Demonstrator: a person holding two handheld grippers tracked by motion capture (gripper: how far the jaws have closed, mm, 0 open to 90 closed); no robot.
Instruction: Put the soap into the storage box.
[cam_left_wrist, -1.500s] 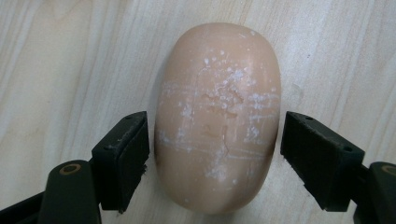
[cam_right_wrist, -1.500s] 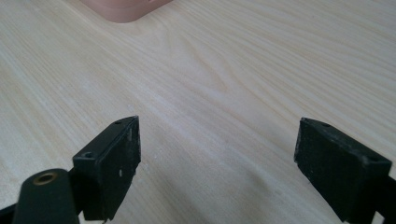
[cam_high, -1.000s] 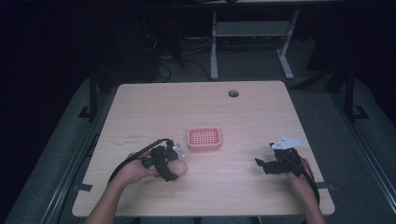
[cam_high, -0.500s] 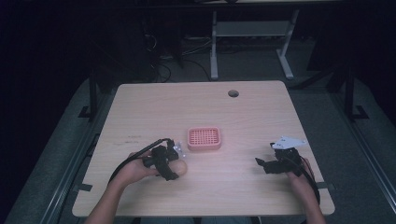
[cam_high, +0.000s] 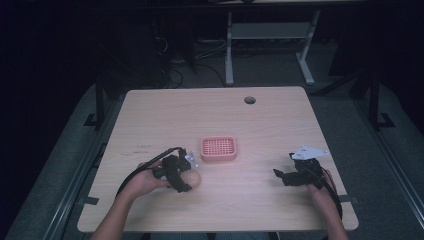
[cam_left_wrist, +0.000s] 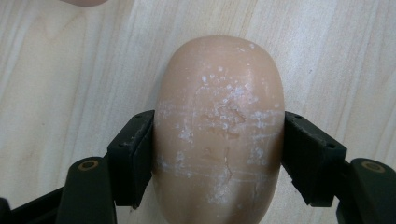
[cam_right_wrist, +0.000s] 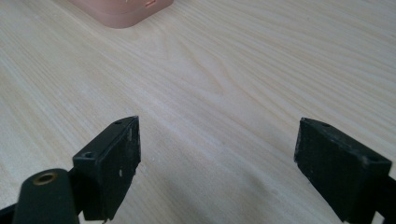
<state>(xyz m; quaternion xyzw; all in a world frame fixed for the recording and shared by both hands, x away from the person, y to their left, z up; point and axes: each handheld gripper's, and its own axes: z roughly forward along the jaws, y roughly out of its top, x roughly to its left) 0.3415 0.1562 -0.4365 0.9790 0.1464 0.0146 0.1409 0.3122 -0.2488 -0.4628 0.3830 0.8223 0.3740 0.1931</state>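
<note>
The left gripper (cam_left_wrist: 218, 158) clamps both jaws on a tan oval bar (cam_left_wrist: 218, 135); the right gripper (cam_right_wrist: 217, 163) gapes wide, holding nothing, above the table (cam_right_wrist: 243, 74).

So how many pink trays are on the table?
1. The pink tray sits near the middle of the table, just beyond the tan soap bar that the left hand-held gripper is squeezing. Its corner also shows in the right gripper view.
</note>
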